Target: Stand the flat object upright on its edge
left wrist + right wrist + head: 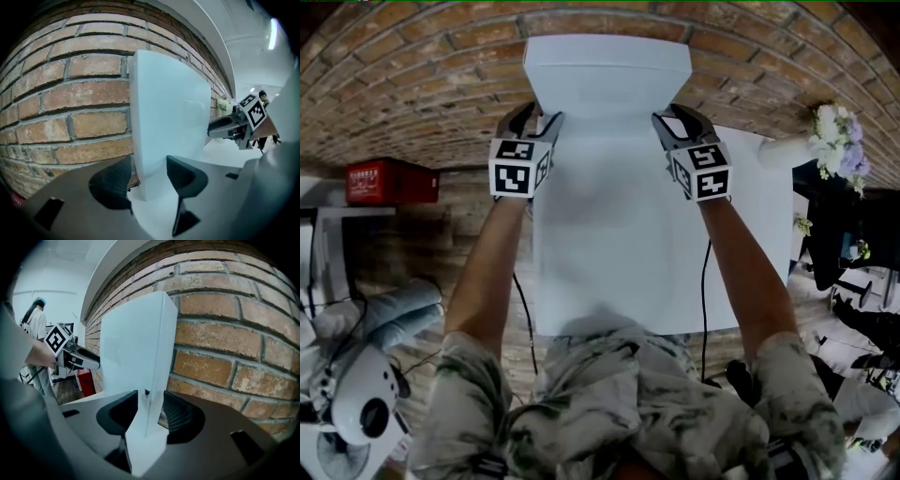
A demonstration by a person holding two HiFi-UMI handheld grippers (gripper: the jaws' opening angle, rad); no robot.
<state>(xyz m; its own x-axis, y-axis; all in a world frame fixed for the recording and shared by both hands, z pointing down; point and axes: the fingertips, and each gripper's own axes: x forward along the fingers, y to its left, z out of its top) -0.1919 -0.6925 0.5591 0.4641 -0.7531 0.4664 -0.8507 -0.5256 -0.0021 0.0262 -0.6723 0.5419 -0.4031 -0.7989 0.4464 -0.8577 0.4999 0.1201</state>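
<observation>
A white flat box [607,67] stands upright on its edge at the far end of the white table [628,272], close in front of the brick wall [422,84]. My left gripper [540,114] is at the box's left end and my right gripper [673,114] at its right end. In the left gripper view the box's near edge [140,140] rises between the jaws of the left gripper [147,174], with a gap at the right pad. In the right gripper view the box's end [157,362] sits between the jaws of the right gripper [150,409], whose pads stand close beside it without pressing.
A red case [389,180] sits on a shelf at the left. White flowers [836,141] stand at the table's right side. A white device [356,398] and cables lie on the floor at lower left. A person [35,322] stands in the background.
</observation>
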